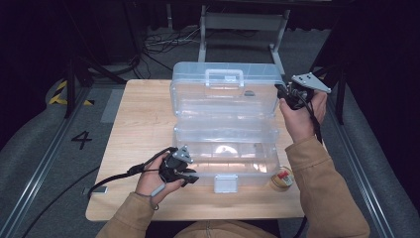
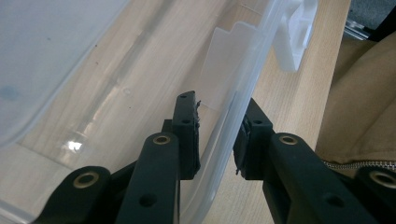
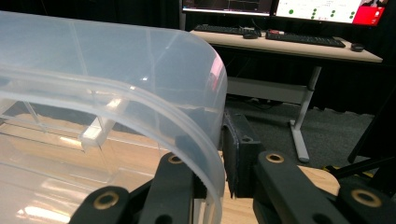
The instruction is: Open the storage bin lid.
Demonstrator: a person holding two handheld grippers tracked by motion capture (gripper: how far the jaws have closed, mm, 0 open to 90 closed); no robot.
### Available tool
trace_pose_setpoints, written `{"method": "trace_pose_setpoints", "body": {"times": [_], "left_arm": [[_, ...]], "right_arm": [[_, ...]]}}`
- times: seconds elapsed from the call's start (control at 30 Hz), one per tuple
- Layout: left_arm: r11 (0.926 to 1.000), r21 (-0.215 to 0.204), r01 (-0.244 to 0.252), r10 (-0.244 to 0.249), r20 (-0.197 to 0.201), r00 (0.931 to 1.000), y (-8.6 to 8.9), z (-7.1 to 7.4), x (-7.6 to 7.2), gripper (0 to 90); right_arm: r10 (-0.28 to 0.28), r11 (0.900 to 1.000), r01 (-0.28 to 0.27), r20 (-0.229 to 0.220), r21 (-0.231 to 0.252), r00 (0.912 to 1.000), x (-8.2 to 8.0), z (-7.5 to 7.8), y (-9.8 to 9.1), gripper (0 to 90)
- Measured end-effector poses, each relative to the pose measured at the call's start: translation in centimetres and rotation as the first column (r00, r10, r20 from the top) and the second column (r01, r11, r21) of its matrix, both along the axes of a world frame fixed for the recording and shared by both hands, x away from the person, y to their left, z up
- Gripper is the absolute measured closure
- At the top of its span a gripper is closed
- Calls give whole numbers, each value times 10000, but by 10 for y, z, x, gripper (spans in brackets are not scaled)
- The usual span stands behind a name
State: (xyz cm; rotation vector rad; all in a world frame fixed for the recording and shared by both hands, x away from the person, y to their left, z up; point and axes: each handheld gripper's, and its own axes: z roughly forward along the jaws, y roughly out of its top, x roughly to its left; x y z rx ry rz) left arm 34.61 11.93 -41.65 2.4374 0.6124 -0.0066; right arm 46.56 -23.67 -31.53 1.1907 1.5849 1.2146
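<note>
1. Dark studio floor with cables surrounds a wooden table (image 1: 143,114); on it stands a clear plastic box (image 1: 225,156), its lid (image 1: 225,91) raised upright behind it.
2. At the box's near left wall, the left gripper (image 1: 190,177) straddles the rim; its jaws sit either side of the wall, and I cannot tell whether both pads press on it.
3. At the lid's right edge, the right gripper (image 1: 283,90) is clamped on the rounded corner.
4. Risks, as I judge them: the thin, slick plastic may slip from the right grip, letting the lid drop; a loose left hold could let the box slide toward a small jar (image 1: 282,178) just beside its right corner.
</note>
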Motion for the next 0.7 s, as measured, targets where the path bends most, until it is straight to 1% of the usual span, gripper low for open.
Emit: {"method": "trace_pose_setpoints", "body": {"times": [0.17,0.23,0.33,0.43,0.7], "left_arm": [[10000,-16,-58,58,35,10000,0,0,-1,729],[10000,-24,-57,57,35,10000,0,0,-1,728],[10000,-16,-91,91,29,10000,-1,0,-1,728],[9999,-28,-113,113,17,9999,0,-1,-1,728],[9999,-31,-161,161,69,9998,-1,-1,-2,723]], "right_arm": [[-23,10000,22,-204,-49,9998,8,2,1,815],[-8,10000,7,-204,-45,9998,9,2,1,815],[22,10000,-22,-292,9,9996,15,2,1,814],[34,10000,-33,-271,49,9996,19,1,0,815],[94,9999,-91,-507,73,9987,30,2,0,813]]}}
